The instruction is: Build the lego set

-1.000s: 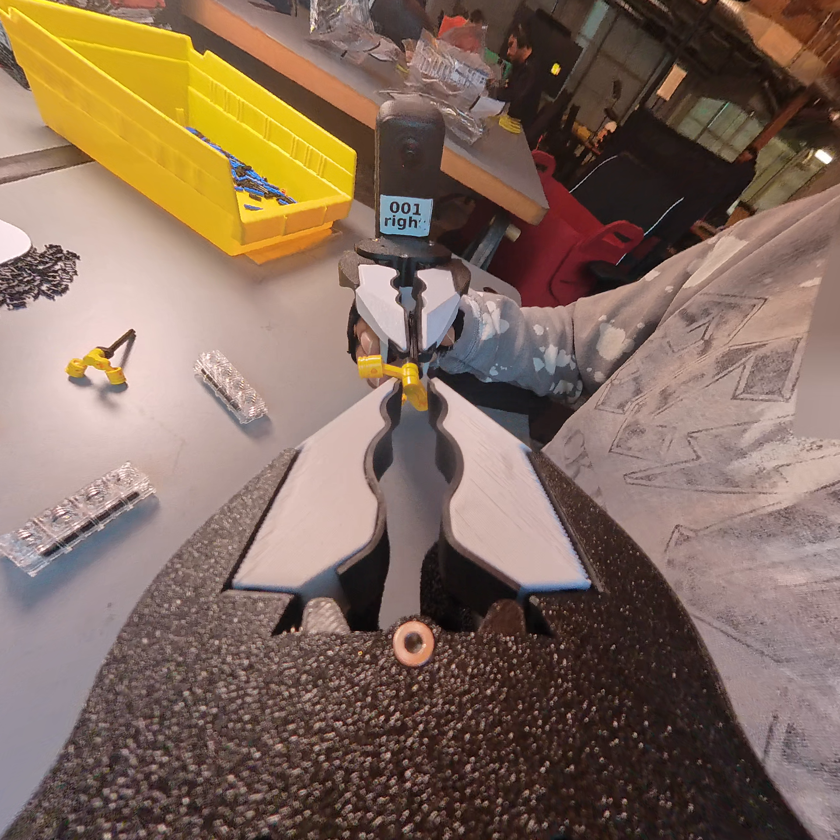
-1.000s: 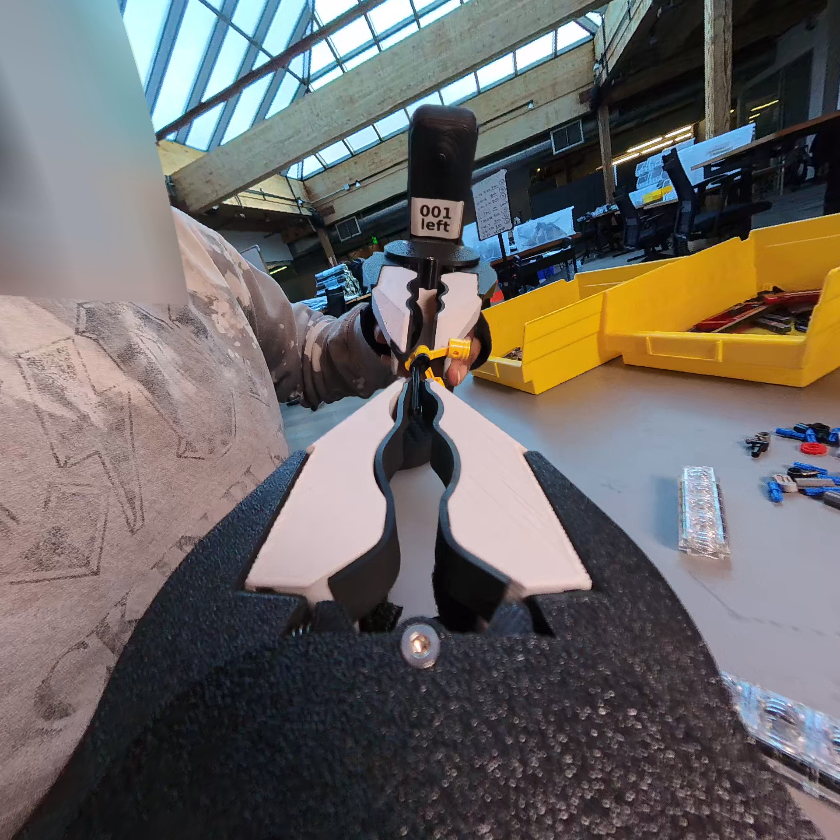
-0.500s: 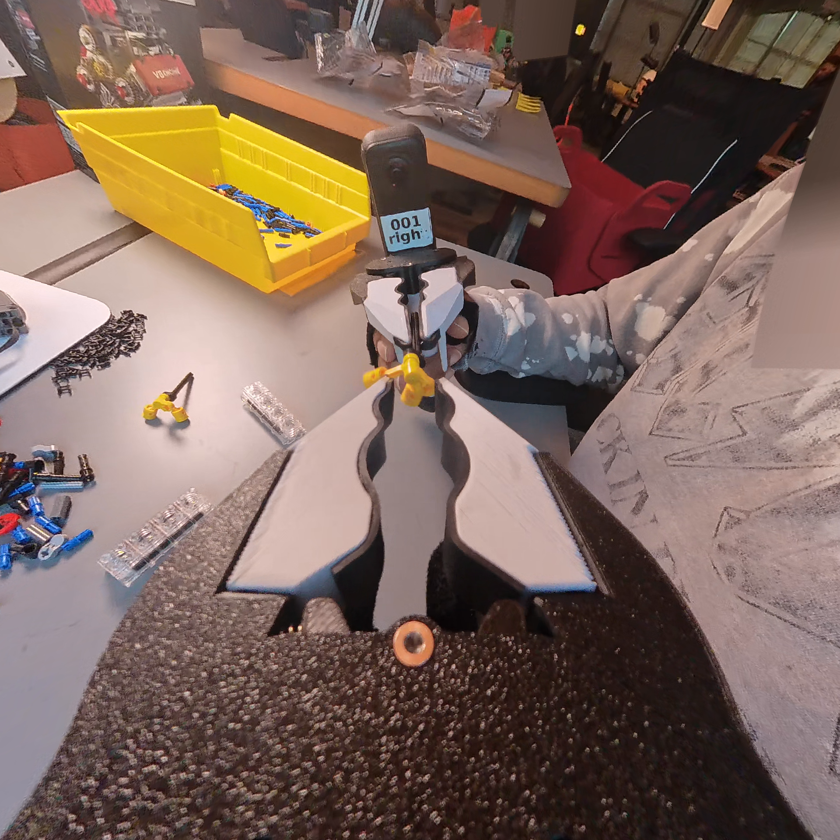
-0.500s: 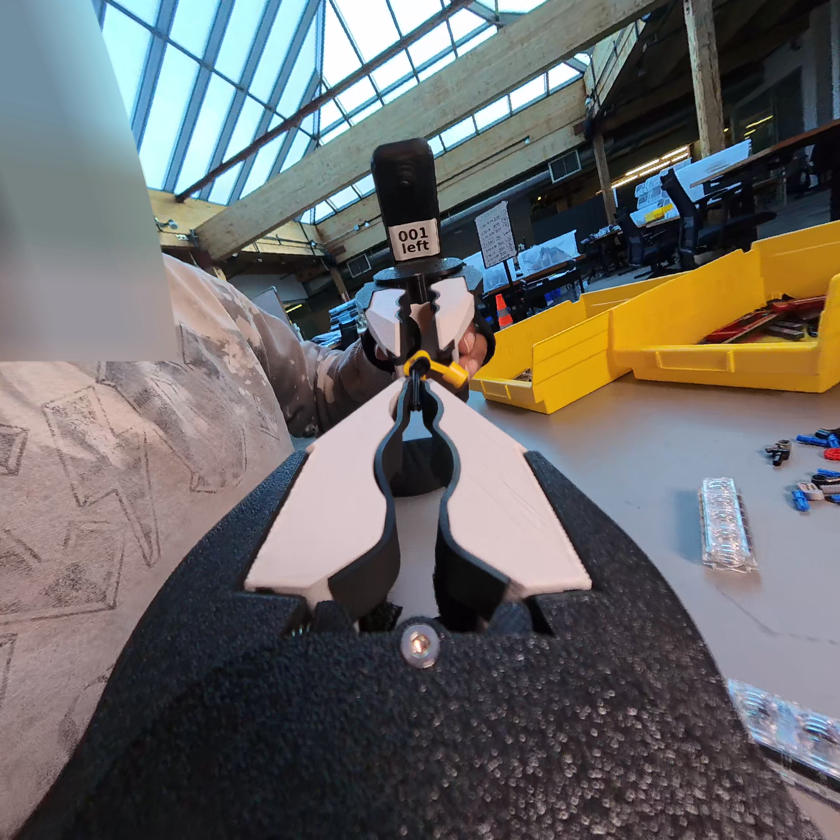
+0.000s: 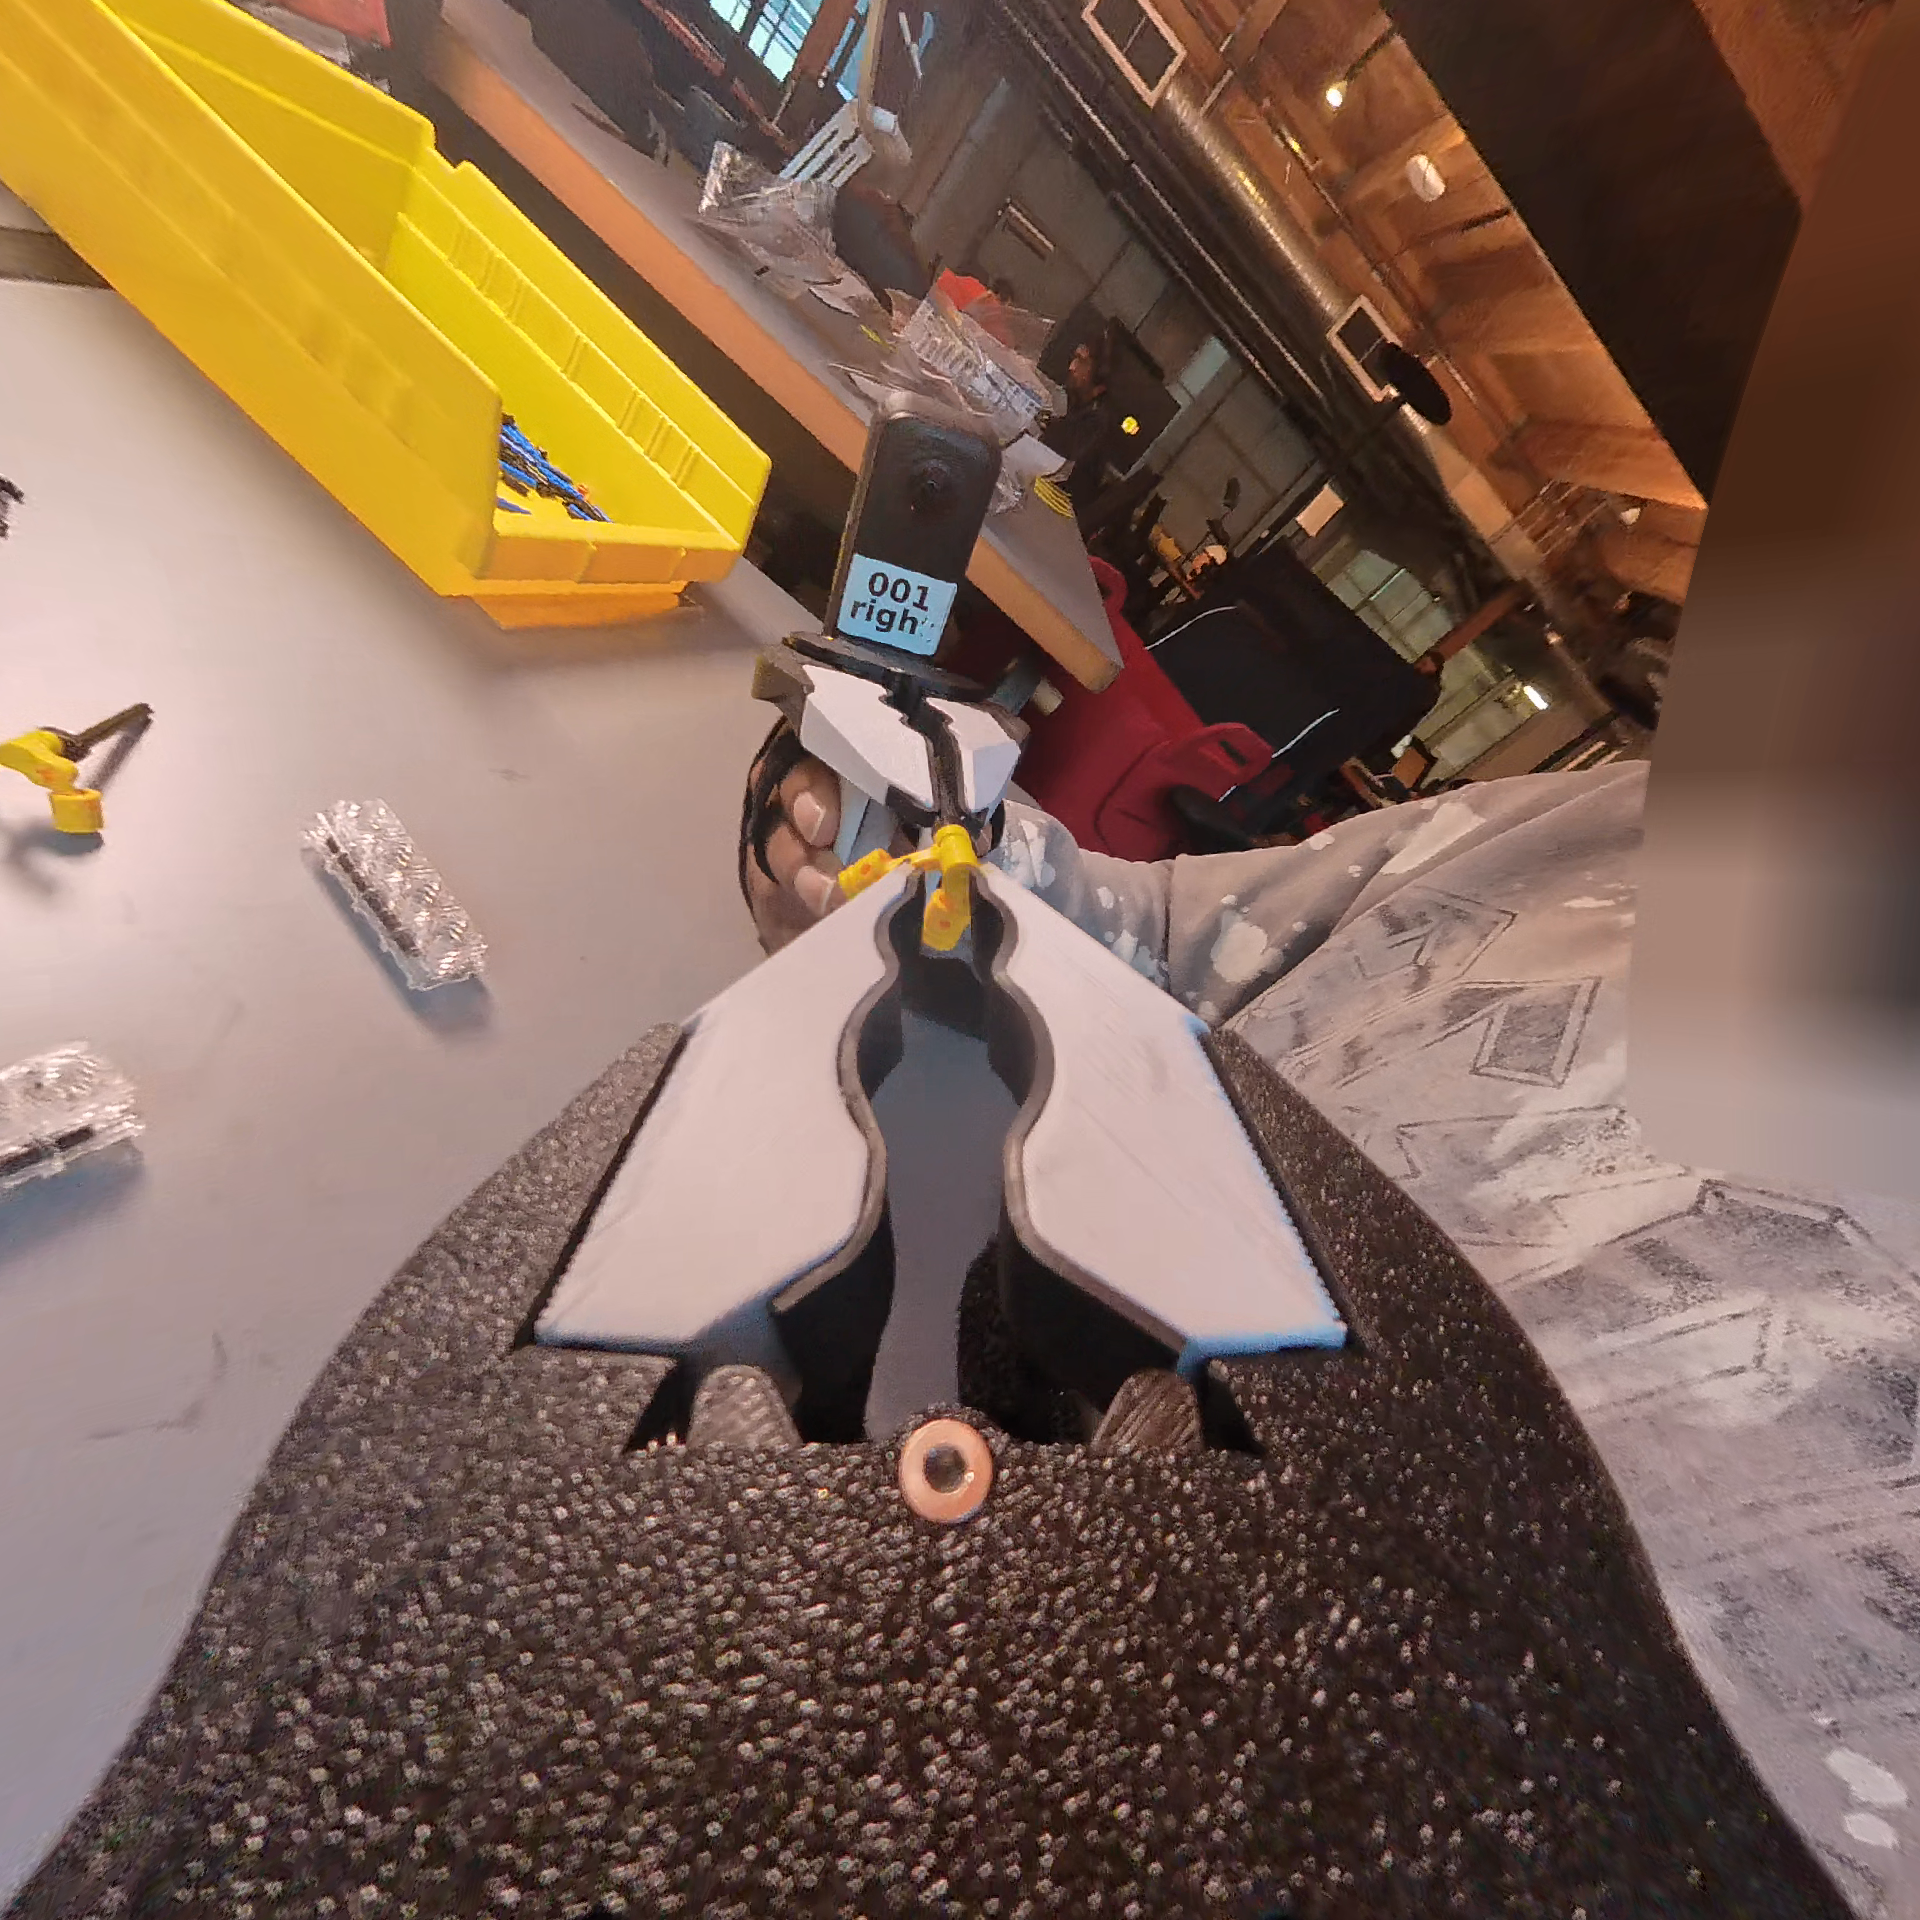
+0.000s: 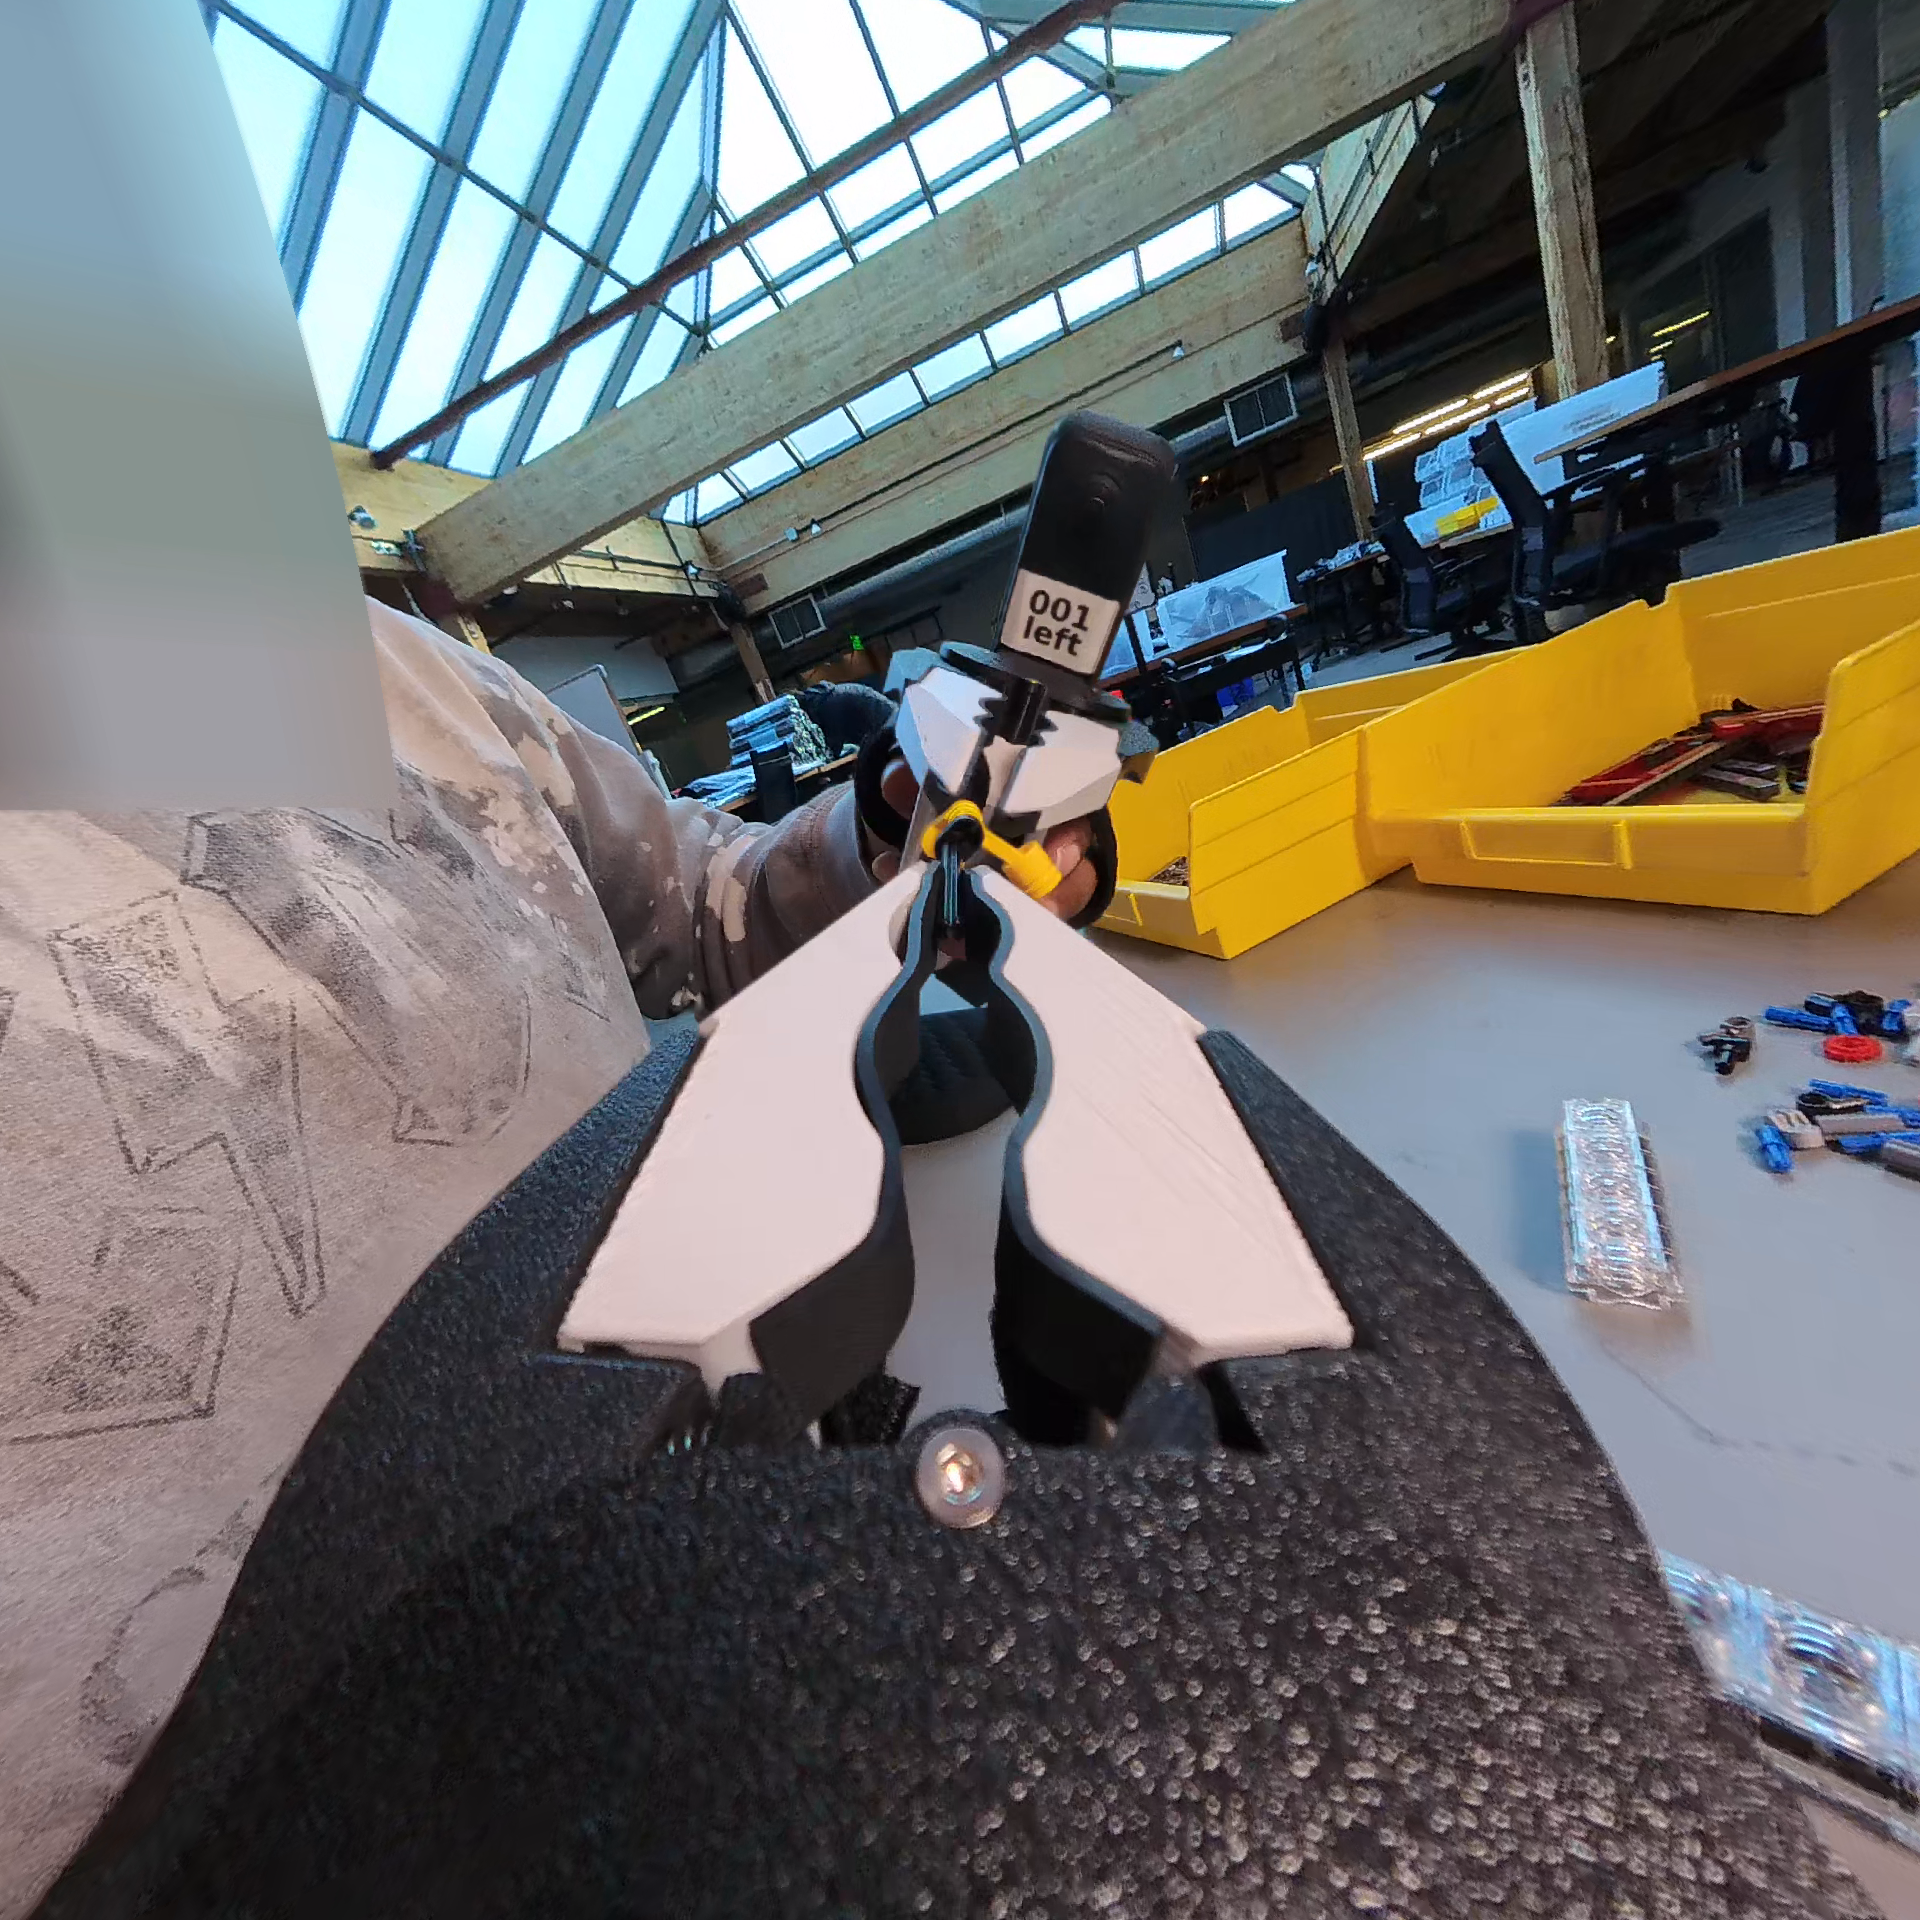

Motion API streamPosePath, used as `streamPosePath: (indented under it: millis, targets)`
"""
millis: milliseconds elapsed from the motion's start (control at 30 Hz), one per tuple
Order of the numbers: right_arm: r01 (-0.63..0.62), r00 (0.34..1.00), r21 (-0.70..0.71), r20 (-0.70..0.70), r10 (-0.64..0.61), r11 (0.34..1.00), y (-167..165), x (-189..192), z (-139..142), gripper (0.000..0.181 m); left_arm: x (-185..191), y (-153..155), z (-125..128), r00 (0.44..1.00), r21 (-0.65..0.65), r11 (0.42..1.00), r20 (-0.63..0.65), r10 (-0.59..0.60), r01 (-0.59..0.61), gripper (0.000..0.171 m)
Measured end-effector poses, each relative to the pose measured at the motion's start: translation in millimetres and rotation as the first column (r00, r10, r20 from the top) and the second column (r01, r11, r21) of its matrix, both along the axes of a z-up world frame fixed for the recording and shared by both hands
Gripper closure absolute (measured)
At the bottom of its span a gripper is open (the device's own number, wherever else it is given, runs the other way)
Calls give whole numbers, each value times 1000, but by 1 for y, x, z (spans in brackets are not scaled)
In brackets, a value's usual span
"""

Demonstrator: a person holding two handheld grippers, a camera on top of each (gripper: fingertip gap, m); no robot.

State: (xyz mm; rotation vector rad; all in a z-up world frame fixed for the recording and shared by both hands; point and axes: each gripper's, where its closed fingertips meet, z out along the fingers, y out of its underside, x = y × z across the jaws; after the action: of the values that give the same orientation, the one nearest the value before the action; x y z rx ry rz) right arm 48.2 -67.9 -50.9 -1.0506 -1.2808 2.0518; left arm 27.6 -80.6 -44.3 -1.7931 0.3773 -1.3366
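Grey table (image 5: 312, 1039), skylit workshop

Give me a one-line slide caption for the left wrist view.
Left gripper and right gripper meet tip to tip on a small yellow connector piece above a grey table.

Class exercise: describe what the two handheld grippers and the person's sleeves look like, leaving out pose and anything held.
Both the left gripper and the right gripper have pale wedge-shaped fingers with wavy black inner edges, a pebbled black body, and a black camera stick bearing a small label. The sleeves are grey, splotched with white.
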Motion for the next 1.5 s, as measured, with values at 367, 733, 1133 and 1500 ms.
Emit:
streamPosePath:
  millis: [367, 733, 1133, 1500]
  targets:
    - [38, 999, 116, 21, -41, 993, -2, -3, -9, 178, 0, -3, -8, 999, -67, 997, 41, -29, 31, 164]
    - [155, 988, 352, -69, -139, 923, -8, -3, -8, 177, 3, -8, -9, 997, 58, 998, -73, -25, 30, 164]
    - [34, 995, 326, 79, -63, 945, -20, -8, -25, 170, 7, -10, -26, 910, 210, 971, -414, -17, 113, 164]
    - [-13, 989, 341, 140, -37, 940, -29, -13, -43, 177, 13, -14, -35, 887, 158, 975, -455, -71, 159, 165]
